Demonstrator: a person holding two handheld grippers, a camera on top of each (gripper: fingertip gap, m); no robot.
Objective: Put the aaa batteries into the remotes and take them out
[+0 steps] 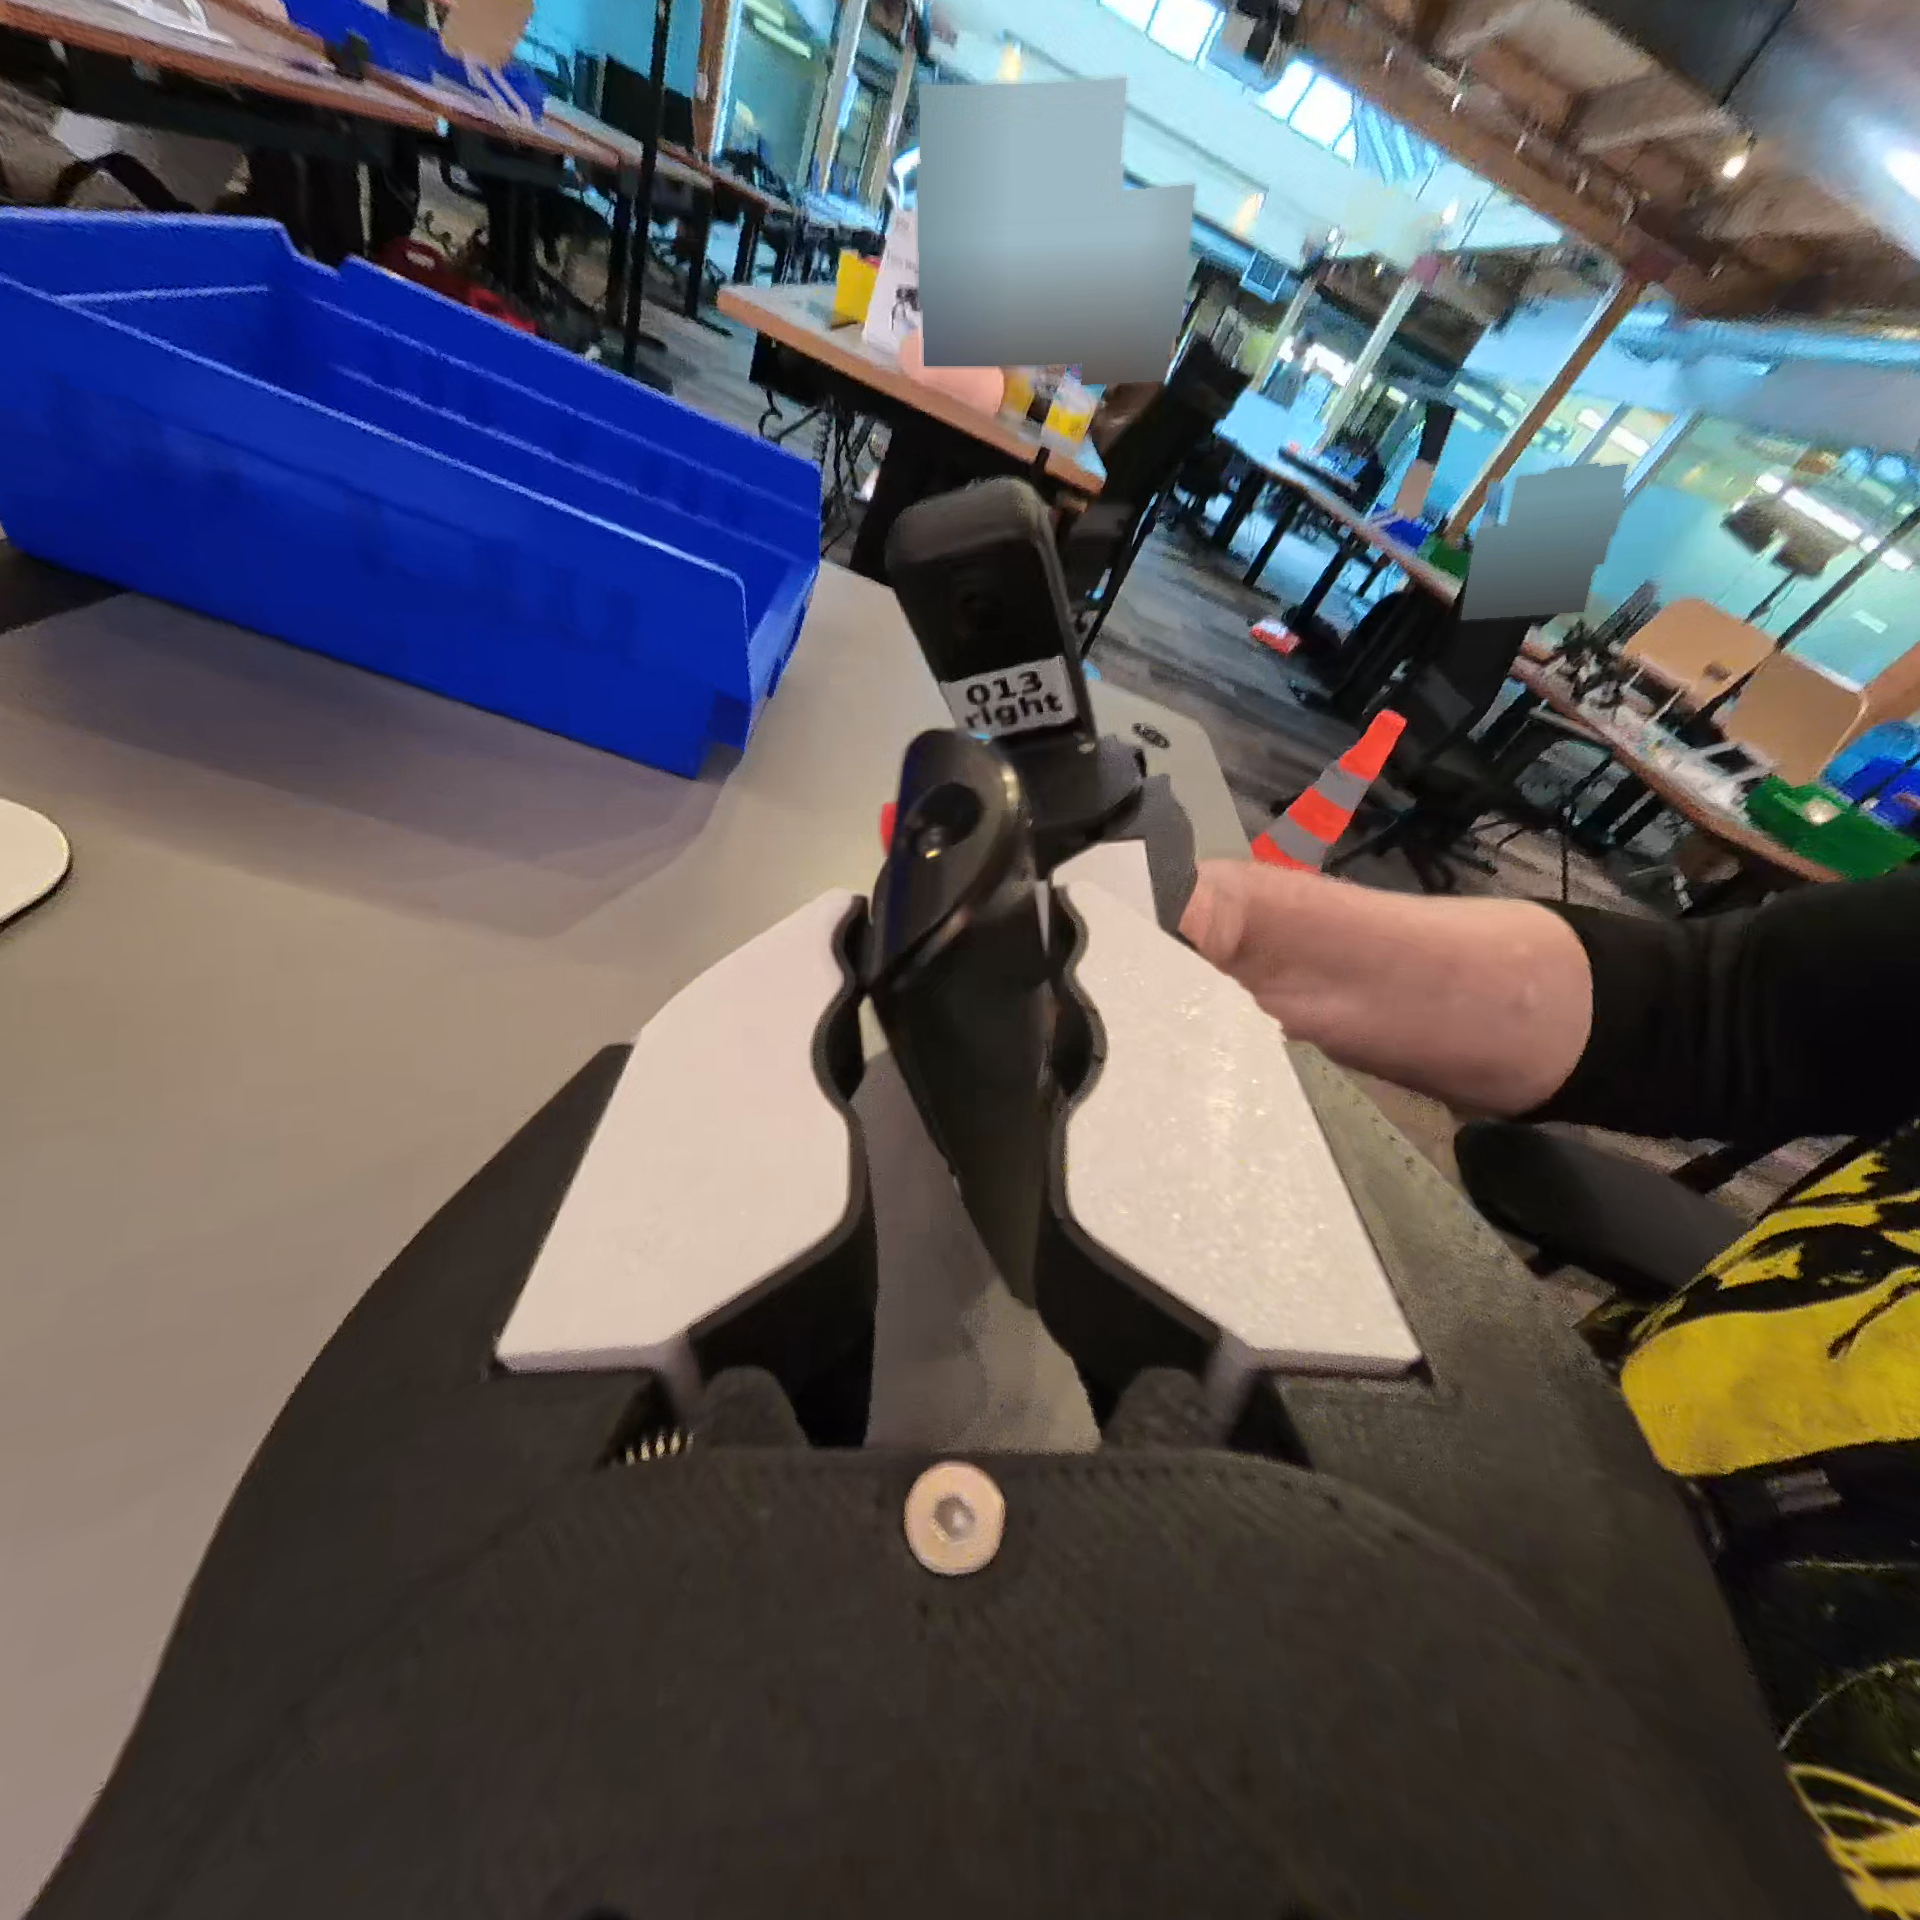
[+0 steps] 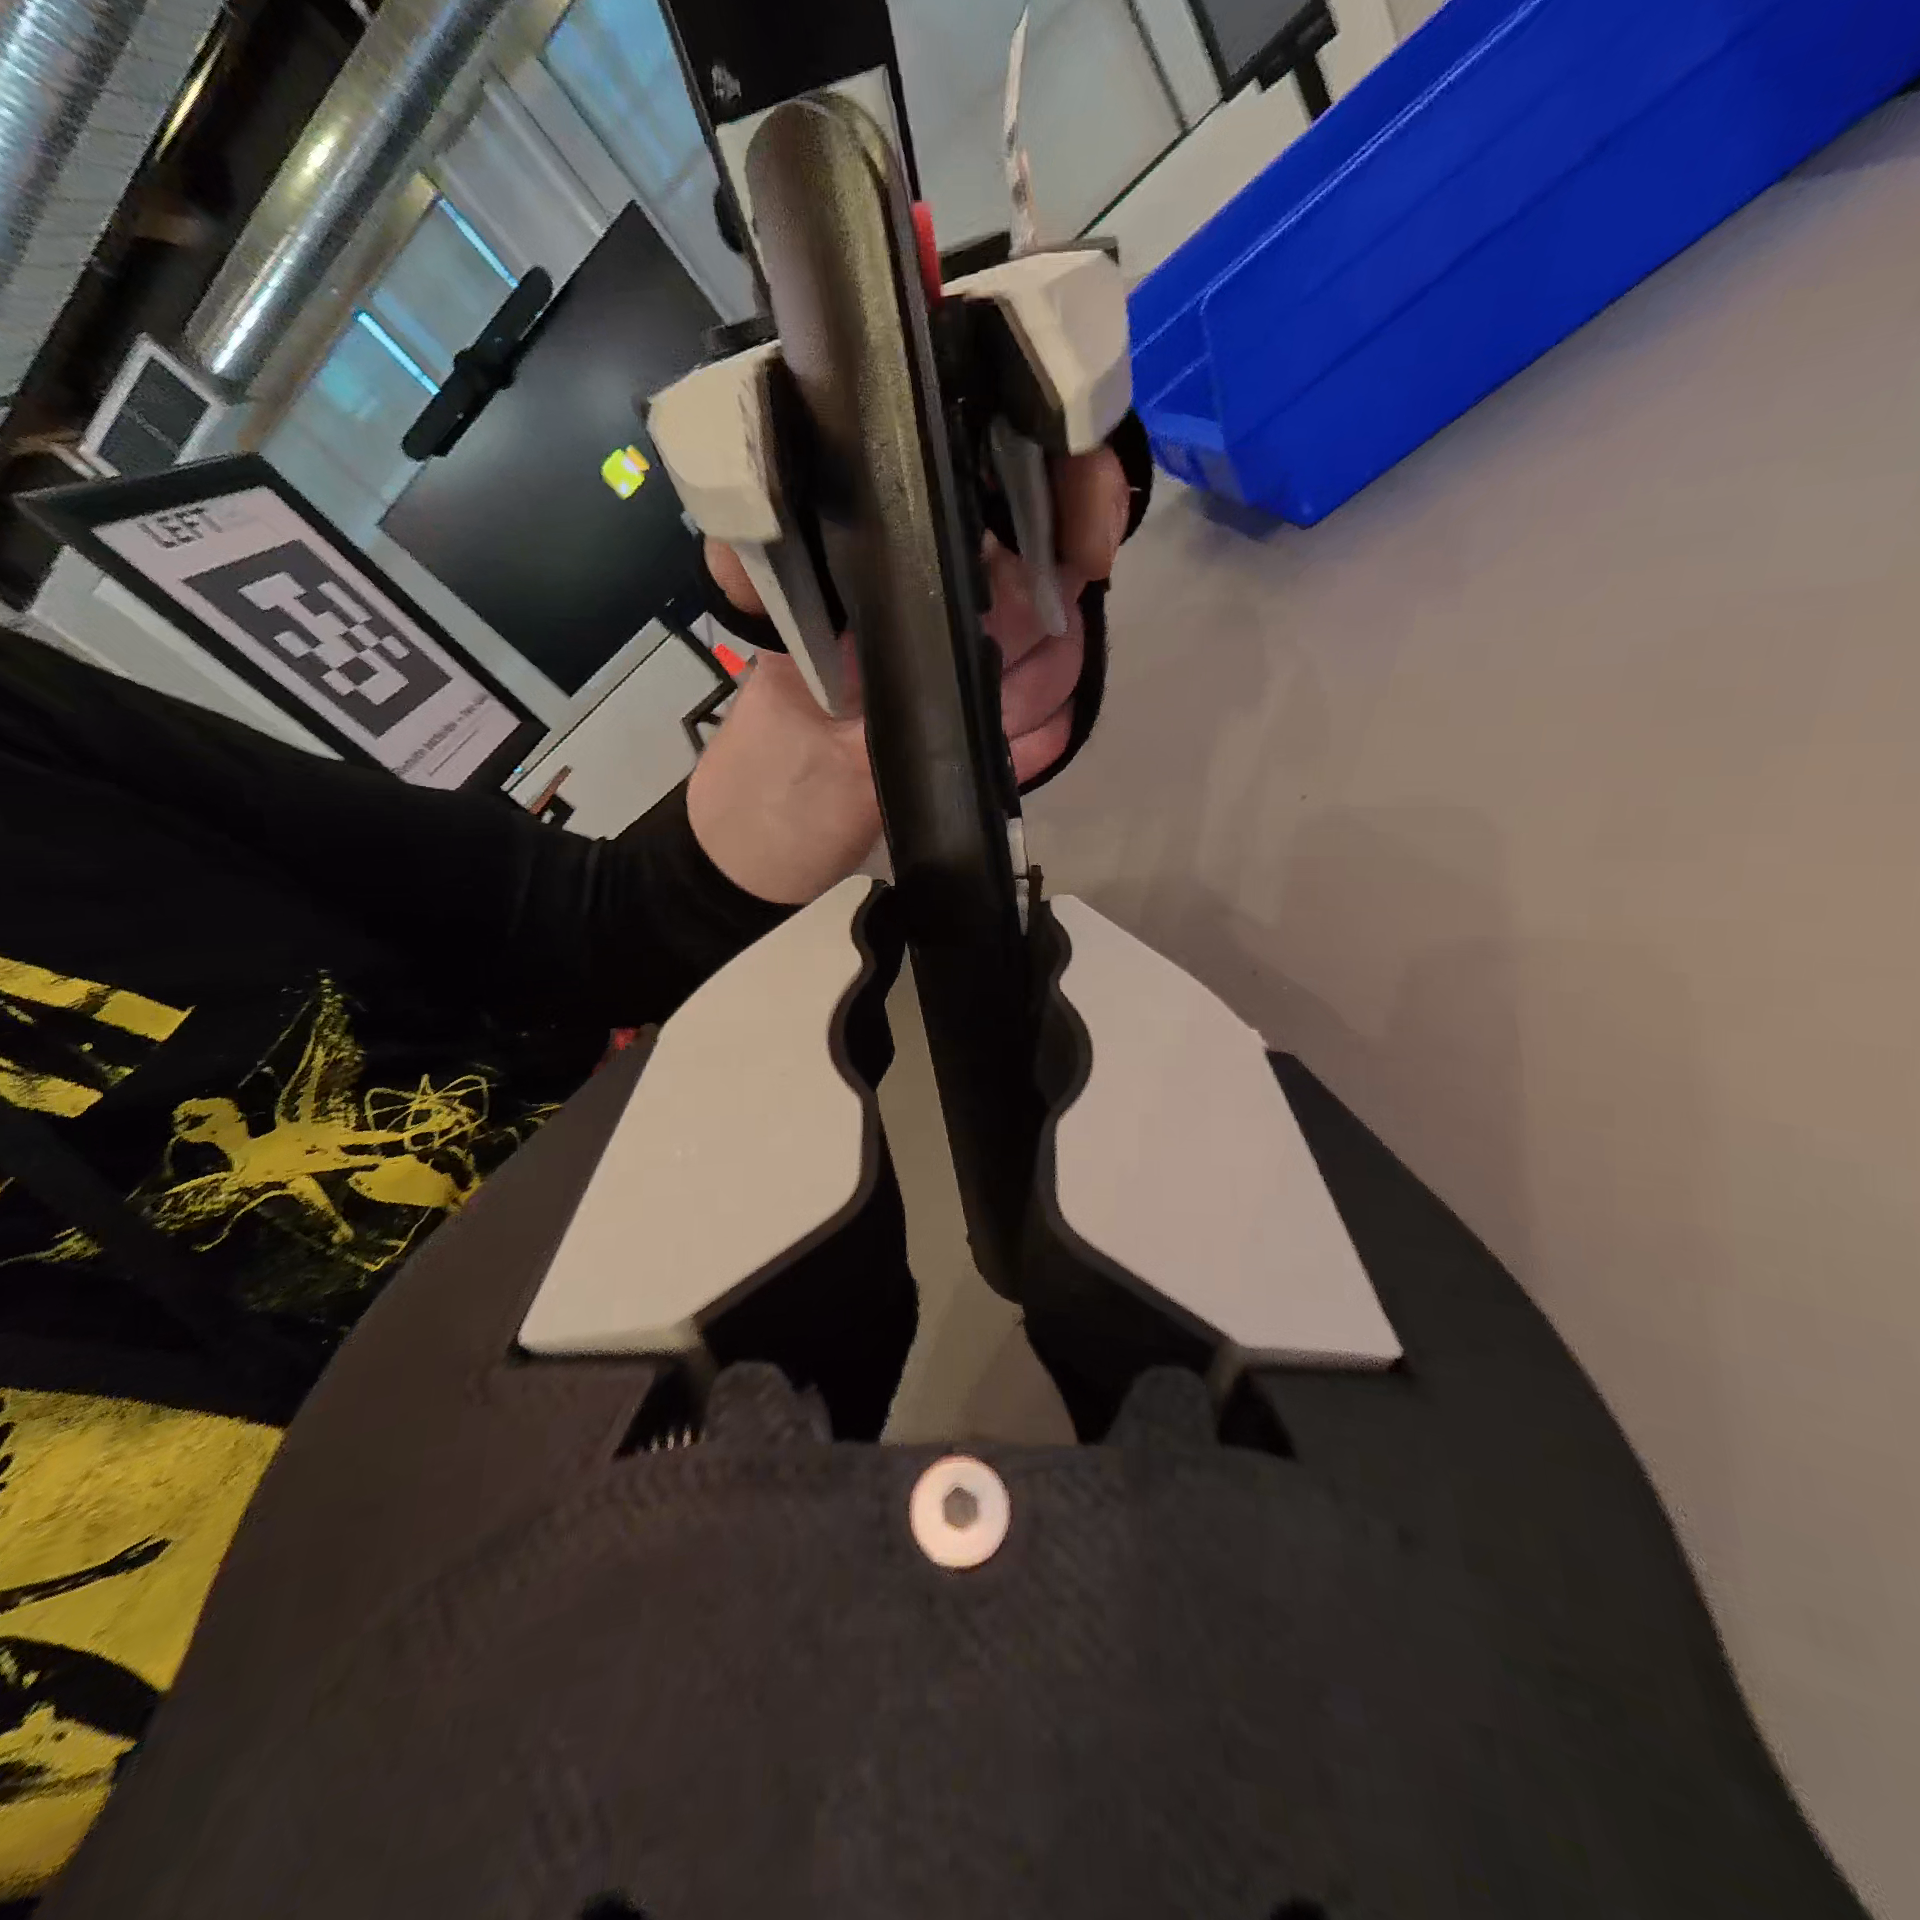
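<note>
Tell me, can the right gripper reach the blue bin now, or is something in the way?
Probably not yet. The right gripper and the left gripper are both shut on the black remote, held between them. The blue bin lies apart, on the grey table.

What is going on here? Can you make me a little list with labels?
held thing: black remote, lifted above the table
left gripper: shut on one end of the remote
right gripper: shut on the other end
batteries: none can be seen
blue bin: on the grey table, behind the grippers; its contents do not show
person: a hand with a black sleeve holds the left gripper
background: other desks and an orange cone
</note>
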